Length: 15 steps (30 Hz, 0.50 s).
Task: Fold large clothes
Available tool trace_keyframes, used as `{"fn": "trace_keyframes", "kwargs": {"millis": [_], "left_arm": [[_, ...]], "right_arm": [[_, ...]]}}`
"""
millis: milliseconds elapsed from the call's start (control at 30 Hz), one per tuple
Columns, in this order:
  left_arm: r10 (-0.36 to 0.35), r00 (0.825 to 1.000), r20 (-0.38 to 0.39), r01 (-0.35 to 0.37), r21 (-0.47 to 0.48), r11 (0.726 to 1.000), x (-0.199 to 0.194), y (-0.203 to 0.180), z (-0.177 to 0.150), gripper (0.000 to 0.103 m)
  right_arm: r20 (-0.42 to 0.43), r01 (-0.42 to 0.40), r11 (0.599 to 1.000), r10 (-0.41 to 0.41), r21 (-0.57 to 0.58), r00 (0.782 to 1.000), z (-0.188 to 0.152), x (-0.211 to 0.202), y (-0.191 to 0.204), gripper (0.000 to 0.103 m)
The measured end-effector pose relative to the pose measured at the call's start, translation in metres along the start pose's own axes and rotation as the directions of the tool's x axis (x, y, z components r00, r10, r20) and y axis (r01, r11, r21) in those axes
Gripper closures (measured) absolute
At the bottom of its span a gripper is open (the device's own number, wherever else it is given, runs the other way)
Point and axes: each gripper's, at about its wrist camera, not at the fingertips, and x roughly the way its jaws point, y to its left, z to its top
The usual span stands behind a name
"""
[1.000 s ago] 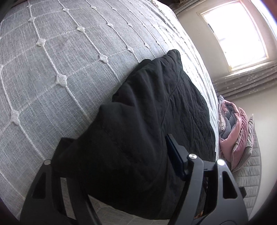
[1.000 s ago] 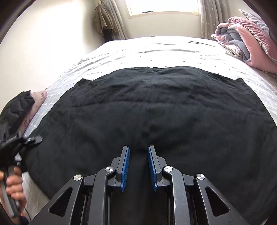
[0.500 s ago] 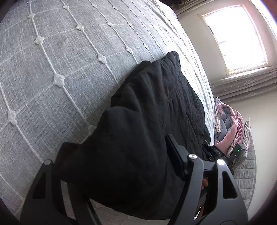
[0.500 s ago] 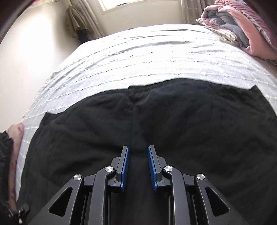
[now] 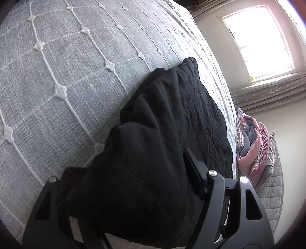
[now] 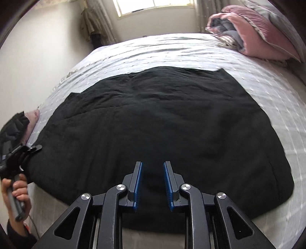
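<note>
A large black garment (image 6: 162,130) lies spread flat across the grey quilted bed (image 6: 172,47). My right gripper (image 6: 152,166) hovers over the garment's near edge with its blue-padded jaws apart and nothing between them. My left gripper (image 6: 36,148) sits at the garment's left edge. In the left wrist view a thick fold of the black garment (image 5: 145,162) fills the space between its jaws and hides the left finger; only the right finger (image 5: 193,164) shows.
A rolled pink and grey duvet (image 6: 254,36) lies at the far right of the bed, also seen in the left wrist view (image 5: 252,145). A window (image 6: 153,5) and curtains are behind the bed. Bare quilt (image 5: 67,67) lies left of the garment.
The right wrist view dipped toward the garment and rose again. The left gripper lifted the garment's edge slightly, bunching the fold. The right jaws stayed apart.
</note>
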Motion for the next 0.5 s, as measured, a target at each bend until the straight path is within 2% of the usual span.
{"fn": "trace_keyframes", "kwargs": {"millis": [67, 167, 233, 433, 467, 500], "left_arm": [[0.003, 1.000, 0.007, -0.003, 0.006, 1.000, 0.000, -0.002, -0.001, 0.031], [-0.002, 1.000, 0.009, 0.002, 0.009, 1.000, 0.000, -0.002, -0.001, 0.036], [-0.005, 1.000, 0.011, 0.005, 0.019, 1.000, 0.000, -0.002, 0.000, 0.042], [-0.004, 1.000, 0.024, 0.003, 0.038, 0.999, 0.006, -0.001, -0.002, 0.043], [0.002, 1.000, 0.029, -0.004, 0.051, 0.999, 0.007, -0.002, -0.002, 0.045], [0.011, 0.999, 0.037, -0.013, 0.062, 0.998, 0.007, -0.004, -0.002, 0.052]], "right_arm": [[0.024, 0.002, 1.000, -0.002, 0.030, 1.000, -0.006, -0.009, -0.013, 0.073], [-0.007, -0.006, 0.999, 0.006, 0.047, 1.000, -0.007, -0.001, -0.020, 0.072], [-0.015, -0.001, 1.000, 0.001, 0.019, 1.000, -0.008, 0.005, -0.016, 0.072], [-0.020, 0.046, 0.994, -0.049, -0.096, 0.999, -0.016, 0.017, 0.004, 0.068], [-0.021, 0.051, 0.994, -0.053, -0.101, 0.998, -0.017, 0.019, 0.005, 0.066], [-0.023, 0.053, 0.993, -0.056, -0.105, 0.998, -0.016, 0.021, 0.006, 0.065]]}}
